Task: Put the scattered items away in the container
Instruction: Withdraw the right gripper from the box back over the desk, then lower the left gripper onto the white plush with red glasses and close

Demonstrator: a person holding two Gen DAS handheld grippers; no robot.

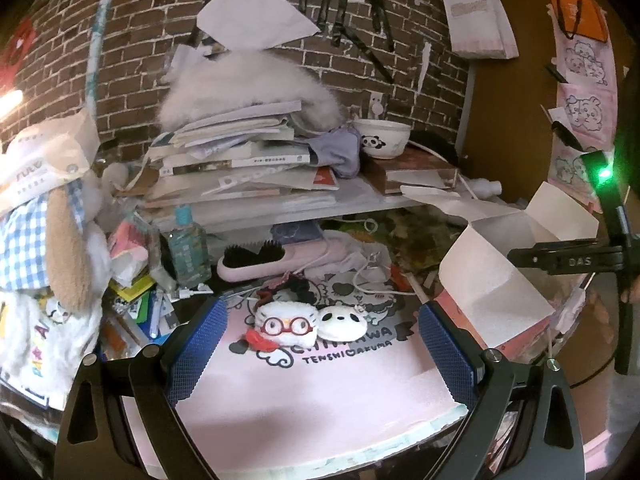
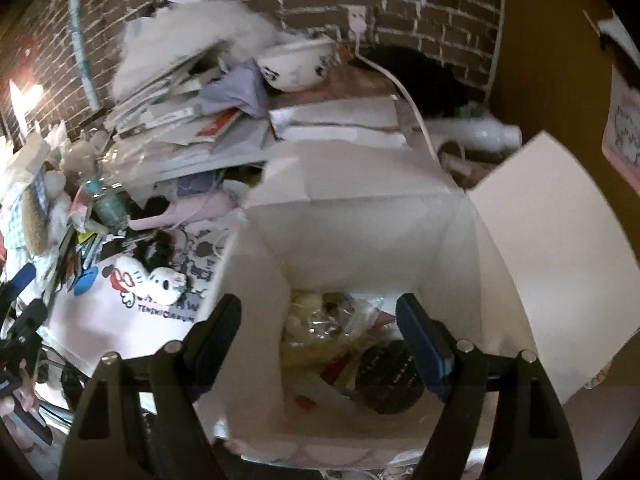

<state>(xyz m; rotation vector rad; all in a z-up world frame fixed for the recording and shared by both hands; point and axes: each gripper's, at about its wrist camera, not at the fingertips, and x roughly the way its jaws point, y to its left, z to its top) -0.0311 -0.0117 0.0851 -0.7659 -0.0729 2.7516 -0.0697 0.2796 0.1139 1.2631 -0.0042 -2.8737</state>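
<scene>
Pink mat point(image 1: 320, 392) lay under the left gripper point(image 1: 322, 344), whose blue-padded jaws stood wide apart and held nothing. Between them sat two small plush toys touching side by side: a white one with red glasses point(image 1: 286, 326) and a panda face point(image 1: 342, 322), their pair running left to right. Behind them lay a pink hairbrush point(image 1: 276, 262), bristles up, long axis crosswise, beside a teal bottle point(image 1: 188, 248). The right gripper point(image 2: 320, 344) hung open and empty over the white cardboard box point(image 2: 360, 216), flaps up, already holding wrapped items point(image 2: 332, 328).
</scene>
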